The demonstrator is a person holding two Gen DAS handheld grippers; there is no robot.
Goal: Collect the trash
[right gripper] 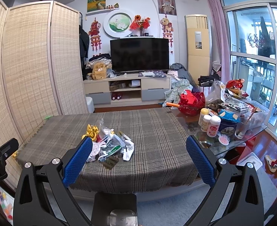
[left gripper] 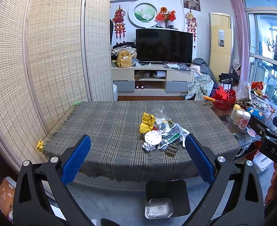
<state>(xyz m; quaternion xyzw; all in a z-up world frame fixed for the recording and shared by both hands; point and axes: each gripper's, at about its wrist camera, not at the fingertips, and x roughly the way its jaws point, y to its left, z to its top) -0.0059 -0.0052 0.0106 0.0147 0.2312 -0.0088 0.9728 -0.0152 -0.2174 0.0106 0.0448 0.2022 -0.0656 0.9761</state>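
Observation:
A pile of trash (left gripper: 162, 133) lies on the plaid-covered table (left gripper: 110, 128): crumpled gold foil (left gripper: 147, 121), a white round lid (left gripper: 152, 137), green-and-white wrappers (left gripper: 171, 134), crumpled foil and a brown ridged piece (left gripper: 172, 149). The same pile (right gripper: 110, 145) shows in the right wrist view, with the gold foil (right gripper: 92, 130) at its far left. A black bin (left gripper: 166, 197) with a shiny metal bottom stands on the floor below the table's near edge; it also shows in the right wrist view (right gripper: 115, 209). My left gripper (left gripper: 138, 160) and right gripper (right gripper: 139, 160) are open and empty, short of the table edge.
A folding rattan screen (left gripper: 44, 56) stands left of the table. A cluttered glass side table (right gripper: 232, 124) with bottles, a red basket and bags stands to the right. A TV stand (left gripper: 153, 75) lies beyond. Slippers (right gripper: 275, 164) lie on the floor at right.

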